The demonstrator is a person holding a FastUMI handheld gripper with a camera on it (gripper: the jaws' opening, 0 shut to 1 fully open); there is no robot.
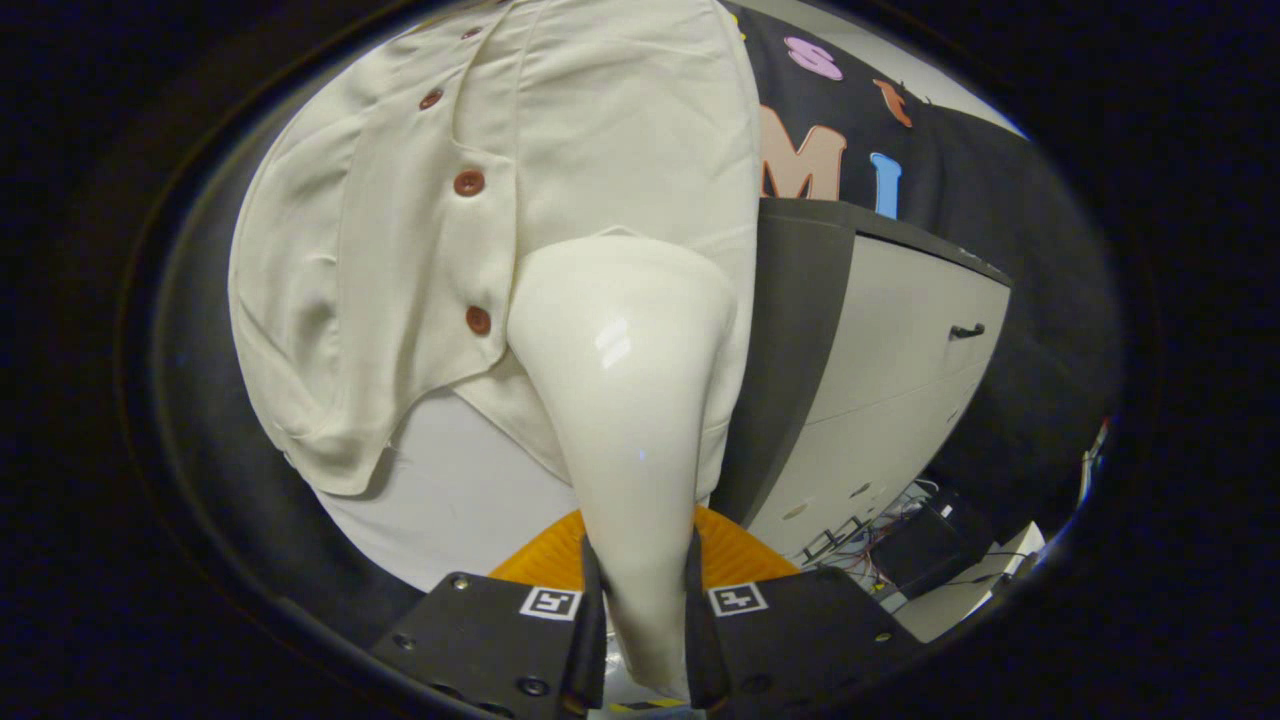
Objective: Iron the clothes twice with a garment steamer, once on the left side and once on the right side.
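Your tool (640, 610) has both fingers pressed on the steamer's (625, 400) neck, closed tight around it. The steamer's glossy cream head rises just ahead of the fingers and lies against the shirt (420, 250), right of the button row. The shirt's hem hangs loose above a pale surface (450, 500). A cabinet (900, 370) stands close on the right. The steamer hides the shirt behind it; the shirt's top is cut off.

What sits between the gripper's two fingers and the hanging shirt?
The garment steamer fills that stretch in the gripper view: the gripper clamps its handle, and its wide head rises against the cream shirt, right of the buttons.
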